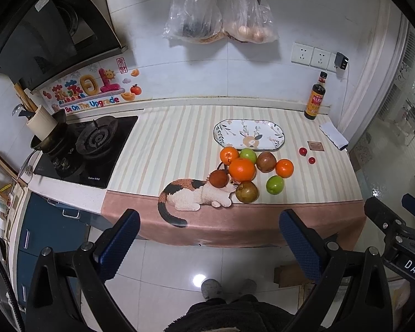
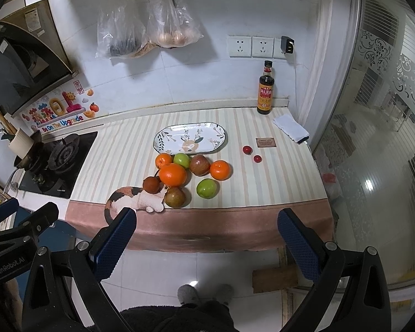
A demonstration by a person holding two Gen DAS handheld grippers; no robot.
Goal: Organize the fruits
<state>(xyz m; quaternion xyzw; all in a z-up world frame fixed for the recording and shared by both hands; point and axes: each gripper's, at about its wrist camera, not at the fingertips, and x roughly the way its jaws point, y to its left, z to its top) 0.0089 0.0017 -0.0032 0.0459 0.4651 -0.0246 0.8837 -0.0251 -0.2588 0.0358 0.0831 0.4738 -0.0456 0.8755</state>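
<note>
A cluster of fruit lies on the striped cloth: a large orange [image 1: 242,169] [image 2: 173,174], two smaller oranges [image 1: 284,168] [image 2: 220,170], two green apples [image 1: 275,185] [image 2: 206,188], and several brownish-red fruits [image 1: 246,192] [image 2: 174,197]. An empty oval patterned plate [image 1: 249,137] [image 2: 190,138] sits just behind them. Two small red fruits [image 1: 303,151] [image 2: 246,149] lie to the right. My left gripper [image 1: 211,232] and my right gripper [image 2: 207,231] are both open and empty, held in front of the counter edge above the floor.
A gas stove [image 1: 96,141] with a pot is at the left. A sauce bottle [image 2: 265,91], a folded white cloth [image 2: 290,128] and a small brown card [image 2: 266,142] are at the back right. Bags and scissors hang on the wall. A glass partition is on the right.
</note>
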